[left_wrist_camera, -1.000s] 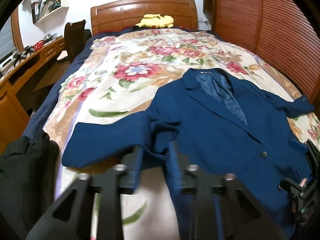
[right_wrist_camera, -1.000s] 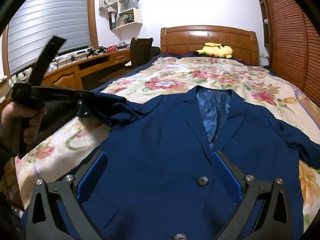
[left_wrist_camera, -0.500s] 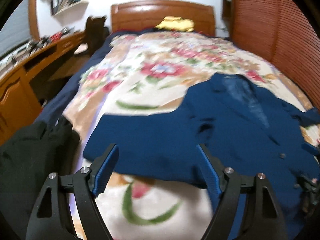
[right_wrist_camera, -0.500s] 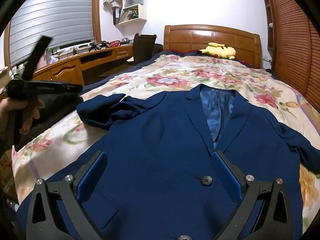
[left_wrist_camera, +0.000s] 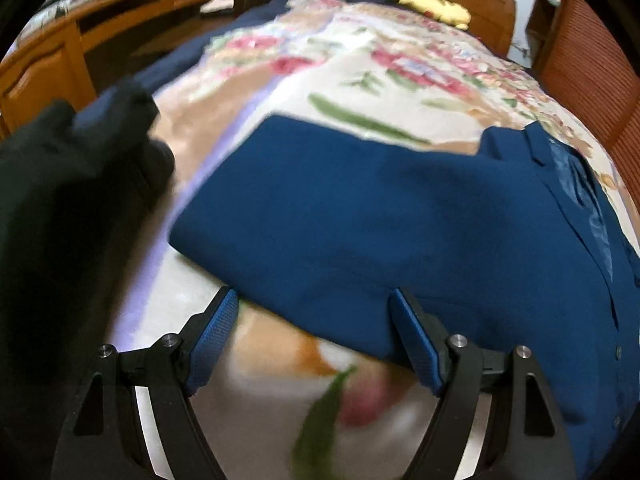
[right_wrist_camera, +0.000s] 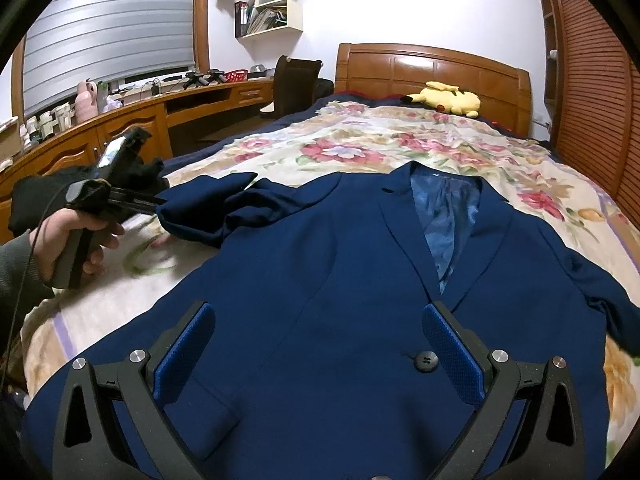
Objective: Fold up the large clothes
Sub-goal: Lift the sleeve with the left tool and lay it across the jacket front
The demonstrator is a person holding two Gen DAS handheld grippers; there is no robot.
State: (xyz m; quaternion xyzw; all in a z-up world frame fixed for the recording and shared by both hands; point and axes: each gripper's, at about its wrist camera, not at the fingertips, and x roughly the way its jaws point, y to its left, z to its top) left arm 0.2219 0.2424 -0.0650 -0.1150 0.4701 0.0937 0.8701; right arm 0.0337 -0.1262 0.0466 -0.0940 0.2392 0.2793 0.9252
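Right wrist view looks along a bed (right_wrist_camera: pixel 360 148) covered by one floral bedspread (right_wrist_camera: pixel 328 152), with one navy blazer (right_wrist_camera: pixel 340 280) laid flat on it, front up, collar toward the wooden headboard (right_wrist_camera: pixel 432 68). The blazer's lapels lie open on a shiny blue lining (right_wrist_camera: pixel 444 220). One dark button (right_wrist_camera: pixel 426 360) shows on its front between the fingers of the right gripper (right_wrist_camera: pixel 316 356), whose blue pads stand wide apart just above the cloth, gripping nothing. One sleeve (right_wrist_camera: pixel 208 212) lies rumpled out to the picture's left; the other runs off to the right edge.

A hand (right_wrist_camera: pixel 76 240) at the left holds the left gripper (right_wrist_camera: pixel 154 202) by its handle, tip just beside the rumpled sleeve's end. In the left wrist view that left gripper (left_wrist_camera: pixel 314 336) is spread wide, with the sleeve's lower edge (left_wrist_camera: pixel 320 240) just ahead of its pads; nothing is pinched between them. A heap of black cloth (left_wrist_camera: pixel 60 200) fills that view's left side.

One wall shelf unit (right_wrist_camera: pixel 272 4) holds books and small boxes; a red basket (right_wrist_camera: pixel 234 76) sits on the long wooden surface (right_wrist_camera: pixel 132 120) under the shuttered window (right_wrist_camera: pixel 112 28), its contents too small to tell. One yellow plush toy (right_wrist_camera: pixel 444 98) lies by the headboard, one dark chair (right_wrist_camera: pixel 296 80) stands beside the bed, and slatted wooden doors (right_wrist_camera: pixel 592 80) line the right wall.
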